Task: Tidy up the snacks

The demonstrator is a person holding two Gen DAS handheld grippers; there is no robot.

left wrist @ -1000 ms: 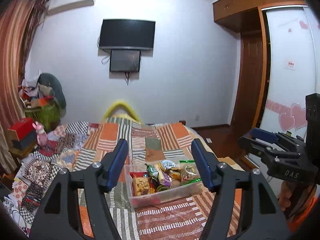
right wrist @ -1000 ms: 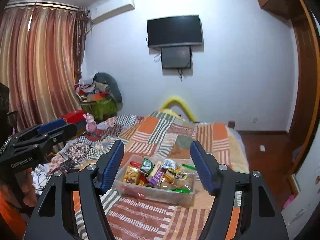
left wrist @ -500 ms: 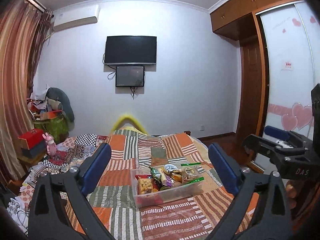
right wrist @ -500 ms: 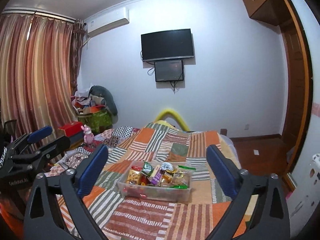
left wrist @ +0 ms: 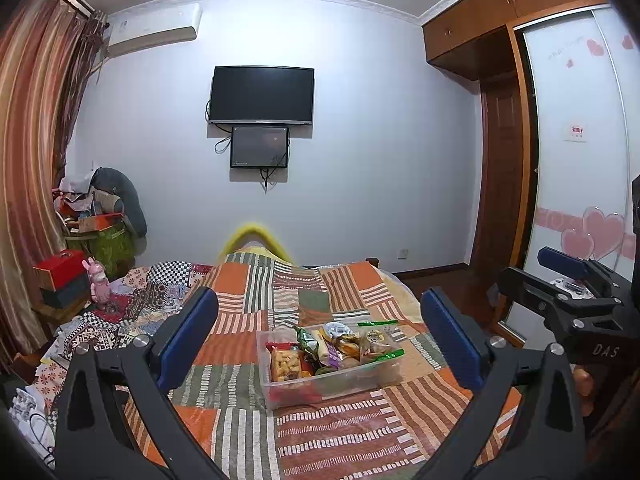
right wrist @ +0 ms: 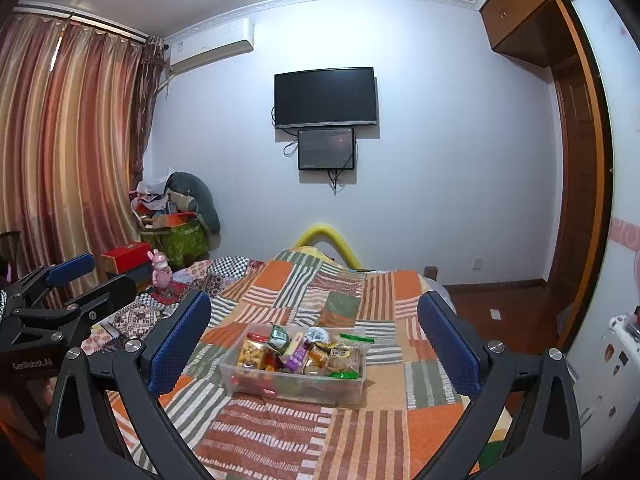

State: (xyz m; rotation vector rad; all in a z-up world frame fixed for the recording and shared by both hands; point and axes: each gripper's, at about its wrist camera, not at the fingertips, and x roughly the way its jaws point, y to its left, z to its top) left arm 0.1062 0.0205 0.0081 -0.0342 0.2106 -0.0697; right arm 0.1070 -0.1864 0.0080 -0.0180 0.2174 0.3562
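While both tools (left [left wrist: 320, 340], right [right wrist: 314, 342]) gape empty, one snack-filled bin [left wrist: 344, 384] sits on the quilt [left wrist: 320, 436].

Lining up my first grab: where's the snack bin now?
The clear snack bin sits on the patchwork bedspread, centred ahead between both open grippers, below the wall TV.

Bed [left wrist: 248, 312] in middle of room, quilt [right wrist: 340, 432] spread over it. Snack tub [left wrist: 340, 384] on quilt, packets [right wrist: 304, 350] piled inside. TV [left wrist: 262, 95] on far wall behind bed, small screen [left wrist: 259, 147] just below it. Curtains [right wrist: 60, 168] at left, clutter heap [left wrist: 100, 216] in left corner. Wardrobe [left wrist: 576, 160] at right.
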